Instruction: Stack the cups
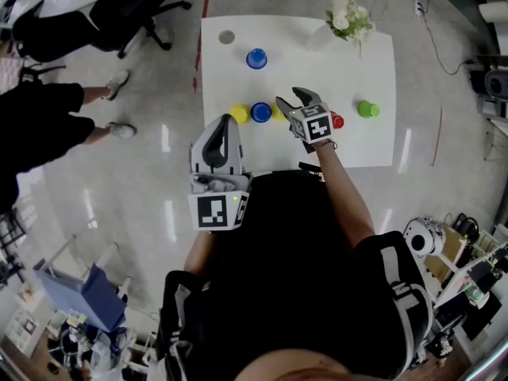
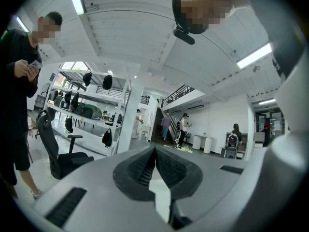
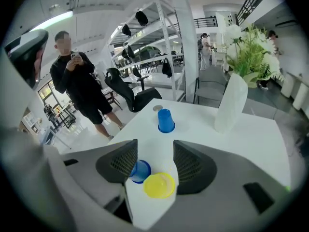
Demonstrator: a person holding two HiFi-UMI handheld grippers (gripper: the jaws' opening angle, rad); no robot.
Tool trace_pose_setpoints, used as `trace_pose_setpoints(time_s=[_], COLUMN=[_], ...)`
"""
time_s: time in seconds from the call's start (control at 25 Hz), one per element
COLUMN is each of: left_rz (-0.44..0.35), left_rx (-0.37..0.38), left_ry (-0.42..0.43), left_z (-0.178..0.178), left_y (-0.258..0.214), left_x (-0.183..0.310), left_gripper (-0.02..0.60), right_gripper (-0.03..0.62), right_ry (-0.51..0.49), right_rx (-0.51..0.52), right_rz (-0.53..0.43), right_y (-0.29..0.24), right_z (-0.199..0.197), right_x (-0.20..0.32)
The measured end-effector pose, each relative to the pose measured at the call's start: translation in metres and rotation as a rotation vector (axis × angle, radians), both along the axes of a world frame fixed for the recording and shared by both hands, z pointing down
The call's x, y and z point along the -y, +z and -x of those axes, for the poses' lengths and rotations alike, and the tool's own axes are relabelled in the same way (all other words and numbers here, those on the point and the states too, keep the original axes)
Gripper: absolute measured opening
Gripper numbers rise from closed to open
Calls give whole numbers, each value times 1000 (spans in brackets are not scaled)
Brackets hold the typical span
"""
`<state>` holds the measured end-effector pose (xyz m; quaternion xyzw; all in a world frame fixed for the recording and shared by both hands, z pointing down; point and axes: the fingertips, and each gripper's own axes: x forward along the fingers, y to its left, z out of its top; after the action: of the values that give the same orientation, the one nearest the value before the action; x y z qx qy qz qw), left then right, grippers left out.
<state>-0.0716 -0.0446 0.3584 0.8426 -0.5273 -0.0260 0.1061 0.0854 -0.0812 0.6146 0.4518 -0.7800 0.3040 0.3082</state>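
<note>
**A:** Nearest first. Left gripper (image 2: 155, 151)?

**B:** Held close in front of the person's chest, left of centre in the head view. Its tip overlaps the near left corner of the white table (image 1: 373, 145). Jaws pressed together, nothing between them. It looks out level at the room, not at the cups.

**A:** Right gripper (image 3: 155, 145)?

**B:** Above the table's near edge, tilted down. Jaws spread, pinching nothing. Through the gap, down on the tabletop, a yellow cup (image 3: 159, 185). A blue cup (image 3: 140, 171) is just beside it at lower left, partly behind the left pad. Neither pad touches either cup.

**A:** Rest of the near row?

**B:** In the head view, a second yellow cup (image 1: 239, 113) sits at the row's left end, just left of the blue one. The gripper covers most of the first yellow cup there. A red cup (image 1: 338, 121) is half hidden behind that gripper. A green cup (image 1: 367, 109) is further right, apart from the others.

**A:** Farther back?

**B:** An upturned blue cup (image 3: 165, 121) stands alone mid-table, with bare tabletop between it and the row. A grey disc (image 3: 157, 108) lies behind it near the far edge. At the far right corner, a white vase (image 3: 231, 108) with flowers (image 3: 248, 52).

**A:** Beyond the table?

**B:** At upper left of the right gripper view, a person in black (image 3: 77, 86) stands on the floor. An office chair (image 3: 133, 95) is beside them, with shelving (image 3: 159, 52) behind.
</note>
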Motion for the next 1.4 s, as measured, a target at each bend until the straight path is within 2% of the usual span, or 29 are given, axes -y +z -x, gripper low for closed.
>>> trace_pose_setpoints(time_s=[0.24, 0.36, 0.84, 1.24, 1.4], left_rz=[37, 61, 106, 128, 170], left_rx=[-3, -20, -8, 2, -22], left_ry=[-2, -12, -37, -45, -65], left_z=[3, 7, 25, 31, 33], left_y=[11, 14, 38, 52, 57], left_x=[13, 18, 47, 61, 65], left_gripper=[21, 21, 21, 21, 21], right_gripper=[245, 245, 245, 253, 256], right_ry=[-15, -13, 28, 11, 0], right_rx=[-2, -10, -10, -22, -36], right_rz=[-25, -18, 8, 60, 82], right_y=[-3, 5, 31, 63, 74], right_z=[14, 19, 36, 46, 48], right_x=[35, 49, 111, 135, 138])
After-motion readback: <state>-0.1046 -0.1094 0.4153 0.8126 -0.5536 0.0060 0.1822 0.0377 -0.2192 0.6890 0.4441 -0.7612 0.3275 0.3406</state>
